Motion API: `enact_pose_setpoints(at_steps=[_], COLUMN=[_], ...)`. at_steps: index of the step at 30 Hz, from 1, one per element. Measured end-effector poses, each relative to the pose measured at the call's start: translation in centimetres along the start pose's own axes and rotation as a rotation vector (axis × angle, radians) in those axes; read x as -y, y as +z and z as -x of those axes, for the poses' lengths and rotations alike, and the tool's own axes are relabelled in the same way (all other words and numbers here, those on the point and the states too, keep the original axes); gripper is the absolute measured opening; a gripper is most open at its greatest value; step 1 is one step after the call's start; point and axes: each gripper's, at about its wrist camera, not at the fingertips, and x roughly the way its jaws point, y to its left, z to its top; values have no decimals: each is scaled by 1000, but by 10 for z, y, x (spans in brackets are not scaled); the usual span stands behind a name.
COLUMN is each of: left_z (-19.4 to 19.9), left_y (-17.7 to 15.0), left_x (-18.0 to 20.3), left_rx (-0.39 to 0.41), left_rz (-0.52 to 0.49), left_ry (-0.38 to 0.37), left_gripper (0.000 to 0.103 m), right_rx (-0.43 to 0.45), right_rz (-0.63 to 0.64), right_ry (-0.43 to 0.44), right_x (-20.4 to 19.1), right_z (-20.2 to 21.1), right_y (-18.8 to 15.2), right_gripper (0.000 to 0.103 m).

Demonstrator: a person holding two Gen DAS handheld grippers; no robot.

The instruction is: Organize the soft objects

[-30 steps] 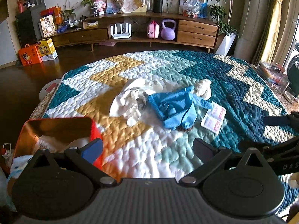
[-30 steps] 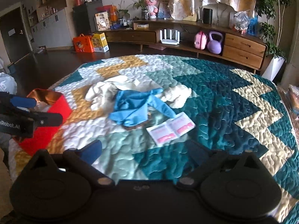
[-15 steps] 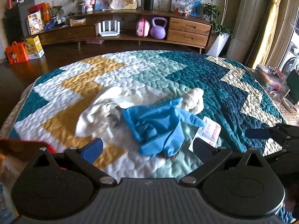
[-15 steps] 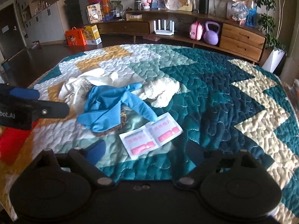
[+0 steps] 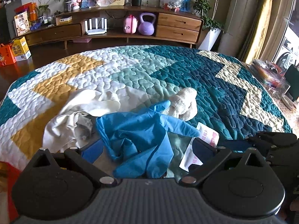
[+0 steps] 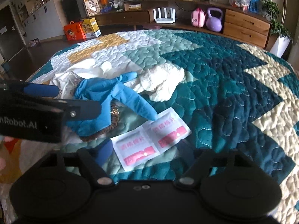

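Observation:
A blue glove (image 5: 138, 132) (image 6: 112, 97) lies on the quilted bed between a white cloth (image 5: 78, 115) (image 6: 78, 74) on its left and a cream knitted cloth (image 5: 185, 102) (image 6: 160, 82) on its right. A brown hair tie (image 6: 104, 130) peeks out under the glove. White and pink sachets (image 6: 151, 140) (image 5: 205, 138) lie just to the right. My left gripper (image 5: 147, 149) is open, low over the glove, its fingers on either side. My right gripper (image 6: 144, 153) is open over the sachets.
A red box (image 5: 9, 171) sits at the bed's left edge. The quilt (image 5: 214, 85) spreads wide to the right. A wooden sideboard (image 5: 130, 28) with a kettlebell and boxes stands behind the bed. The left gripper's body (image 6: 37, 112) shows at the left of the right wrist view.
Both grippers have moved forward and down toward the pile. The left one swung right from the red box to over the blue glove; the right one closed in on the sachets.

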Motion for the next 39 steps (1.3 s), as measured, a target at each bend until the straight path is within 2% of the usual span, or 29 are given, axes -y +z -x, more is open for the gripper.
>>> enact_pose_setpoints(at_steps=[5, 7, 12, 15, 18, 24, 27, 29, 33, 34, 39], left_z=[-11, -15, -24, -30, -33, -37, -38, -38, -36, -35, -28], left_y=[1, 1, 0, 0, -2, -3, -4, -4, -5, -6, -7], left_x=[3, 2, 1, -1, -5, -11, -14, -16, -18, -19, -23], left_rx=[-10, -18, -33, -47, -58, -72, -76, -74, -72, -72, -64], left_rz=[-20, -19, -23, -16, -6, 21, 31, 32, 33, 41, 63], left_ry=[-10, -12, -10, -19, -32, -39, -27, -19, 12, 11, 25], left_gripper=[92, 86, 82, 69, 65, 48, 37, 33, 16, 14, 8], right_rx=[-1, 4, 8, 9, 14, 22, 27, 32, 38, 40, 54], right_rz=[-20, -22, -33, -14, 0, 10, 7, 7, 3, 5, 23], right_ry=[-5, -11, -6, -12, -5, -42, -62, -80, -106, -110, -91], right_x=[1, 2, 8, 3, 0, -2, -1, -1, 1, 1, -6], right_z=[-8, -9, -9, -11, -12, -12, -11, -10, -8, -7, -1], right_y=[1, 2, 3, 3, 2, 3, 4, 4, 4, 4, 2], right_gripper=[75, 75, 77, 78, 74, 57, 45, 31, 13, 0, 0])
